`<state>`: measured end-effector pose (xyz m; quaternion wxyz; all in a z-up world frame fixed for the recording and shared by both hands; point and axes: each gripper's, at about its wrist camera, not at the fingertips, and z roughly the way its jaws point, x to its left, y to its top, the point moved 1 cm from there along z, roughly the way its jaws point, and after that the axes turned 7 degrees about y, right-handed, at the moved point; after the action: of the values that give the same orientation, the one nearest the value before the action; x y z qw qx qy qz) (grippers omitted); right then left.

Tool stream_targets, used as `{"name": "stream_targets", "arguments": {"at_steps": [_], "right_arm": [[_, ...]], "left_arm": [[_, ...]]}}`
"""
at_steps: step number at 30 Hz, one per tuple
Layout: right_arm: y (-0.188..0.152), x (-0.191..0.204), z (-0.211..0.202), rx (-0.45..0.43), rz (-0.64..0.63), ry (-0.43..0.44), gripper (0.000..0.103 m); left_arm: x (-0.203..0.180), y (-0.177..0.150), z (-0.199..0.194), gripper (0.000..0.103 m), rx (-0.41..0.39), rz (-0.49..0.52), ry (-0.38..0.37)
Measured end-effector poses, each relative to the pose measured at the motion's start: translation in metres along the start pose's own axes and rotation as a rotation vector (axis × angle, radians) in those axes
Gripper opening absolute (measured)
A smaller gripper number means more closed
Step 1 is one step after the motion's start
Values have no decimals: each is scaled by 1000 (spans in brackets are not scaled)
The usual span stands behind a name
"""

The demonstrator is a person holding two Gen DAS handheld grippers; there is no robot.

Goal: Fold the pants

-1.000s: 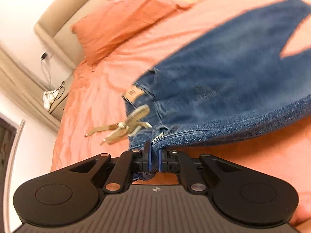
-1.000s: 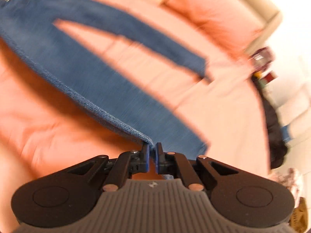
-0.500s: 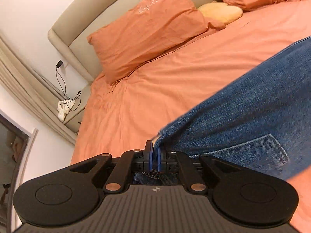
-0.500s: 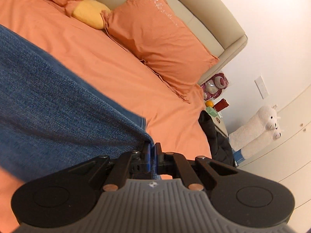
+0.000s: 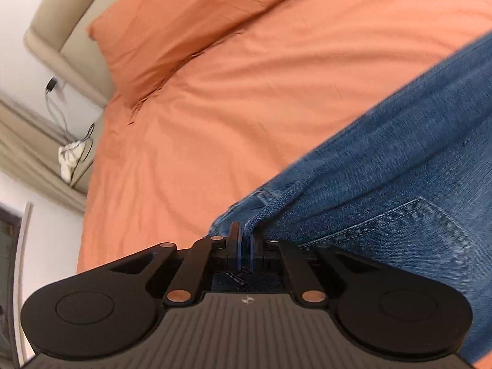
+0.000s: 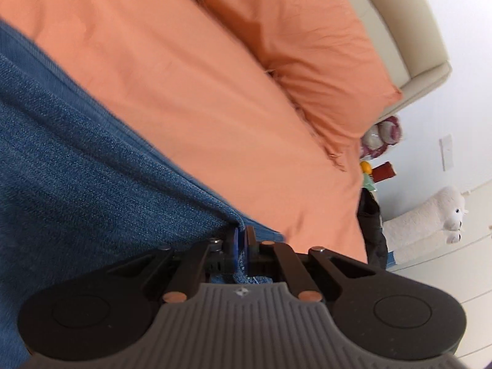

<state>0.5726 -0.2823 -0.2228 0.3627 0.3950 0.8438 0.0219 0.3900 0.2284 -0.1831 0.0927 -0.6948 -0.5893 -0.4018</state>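
pinching the blue denim pants (image 5: 399,166) in both grippers, i am holding them over the orange cotton bedsheet (image 5: 246,92); my left gripper (image 5: 243,240) is clamped on a bunched edge of cloth beside the stitched back pocket (image 5: 409,230), which i judge to be the waistband end; my right gripper (image 6: 241,240) is clamped on a seamed edge of the same denim, probably along a leg; the cloth is stretching away from each pair of jaws and spreading across the bed, though i cannot tell how much of it is touching the sheet; the orange pillow (image 5: 184,27) and the beige padded headboard (image 5: 61,30) are lying well beyond, apart from the pants.

judging from this, i am carrying one side over to make a lengthwise fold; to do it well i am thinking of keeping both grips tight, holding the two hands level so the edge between them is staying taut and straight, lining seam upon seam before lowering, and setting the cloth down flat rather than dropping it; slack or a twist here is likely to be leaving a crooked, wrinkled fold; opening the jaws should be waiting until the layers are resting square.
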Motion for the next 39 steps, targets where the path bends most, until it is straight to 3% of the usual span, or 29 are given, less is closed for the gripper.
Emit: {"name": "stream_targets", "arguments": {"at_steps": [3, 9, 11, 14, 20, 25, 27, 28, 29, 31, 32, 34, 39], "right_arm": [[-3, 10, 11, 7, -21, -7, 0], [-11, 0, -19, -103, 10, -81, 0], [-7, -10, -28, -131, 37, -82, 0], [9, -13, -16, -97, 47, -64, 0], [30, 12, 22, -43, -34, -101, 0], [33, 25, 43, -9, -27, -84, 0], [34, 24, 45, -13, 10, -76, 23], [34, 23, 43, -21, 27, -60, 41], [34, 23, 39, -30, 40, -57, 50], [34, 20, 29, -52, 65, -33, 51], [34, 19, 22, -60, 85, -11, 53], [32, 21, 4, -83, 130, 32, 58], [19, 47, -66, -163, 243, 239, 59]], "left_arm": [[-11, -6, 5, 5, -22, 40, 26], [18, -15, -34, 5, -120, -121, 35], [27, -9, -37, 5, -109, -133, 28], [29, 6, -25, 6, -86, -131, 9], [20, 17, 15, 6, -3, -91, -44], [16, 15, 32, 15, 16, -75, -64], [20, 14, 33, 16, 23, -87, -92], [21, 13, 31, 16, 20, -84, -102], [23, 12, 28, 21, 14, -81, -111], [31, 8, 18, 62, -5, -84, -111], [36, 6, 12, 90, -19, -102, -95], [52, -1, 1, 89, -51, -123, -92], [104, -33, -24, 86, 3, -243, -116]]}}
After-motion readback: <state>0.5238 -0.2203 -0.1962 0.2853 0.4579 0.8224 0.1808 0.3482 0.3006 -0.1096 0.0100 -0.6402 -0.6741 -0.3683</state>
